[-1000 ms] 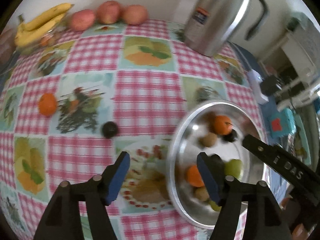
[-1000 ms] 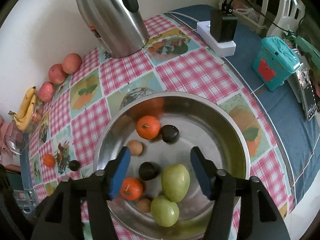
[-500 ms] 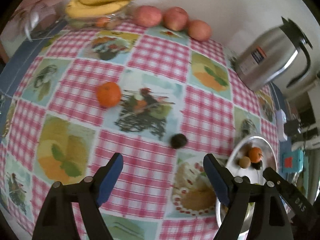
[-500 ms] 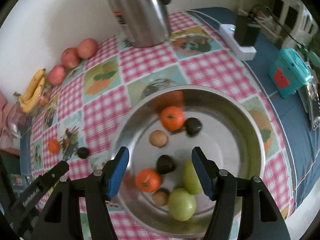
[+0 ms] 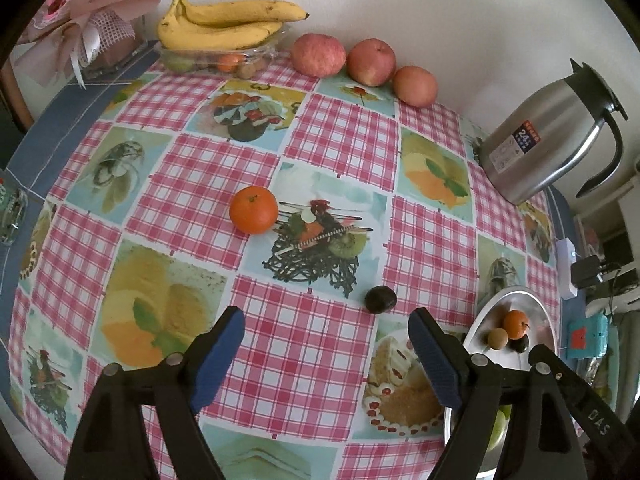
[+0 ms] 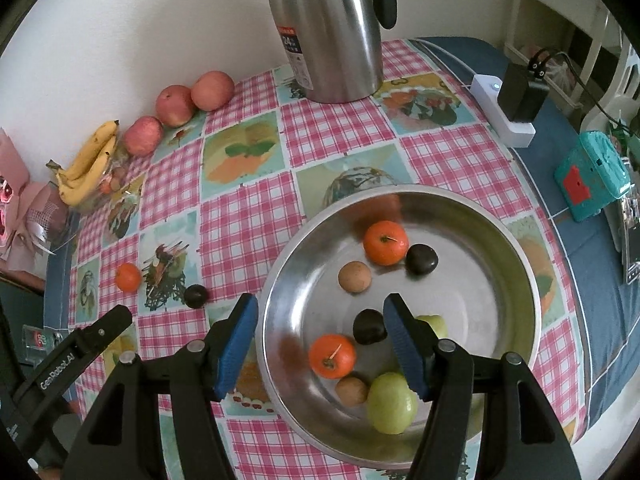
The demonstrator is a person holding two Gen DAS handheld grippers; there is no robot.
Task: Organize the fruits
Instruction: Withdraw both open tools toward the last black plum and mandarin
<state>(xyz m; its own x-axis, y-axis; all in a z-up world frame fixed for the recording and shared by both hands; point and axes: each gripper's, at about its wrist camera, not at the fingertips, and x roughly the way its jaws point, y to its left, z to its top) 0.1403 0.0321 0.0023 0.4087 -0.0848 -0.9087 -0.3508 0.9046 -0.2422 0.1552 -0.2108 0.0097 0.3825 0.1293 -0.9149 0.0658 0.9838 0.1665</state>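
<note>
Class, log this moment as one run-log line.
left gripper: jaws opening, empty | right gripper: open, empty | loose: small orange tangerine, dark round fruit

One steel bowl (image 6: 500,240) holds two tangerines (image 6: 385,242), two dark fruits (image 6: 421,259), two brown fruits (image 6: 354,276) and two green fruits (image 6: 391,402) (a third may hide behind the gripper). Loose on the worktop: one tangerine (image 5: 253,209), one dark fruit (image 5: 380,299), three apples (image 5: 318,55), one banana bunch (image 5: 224,24), one thermos jug (image 5: 548,136).
</note>
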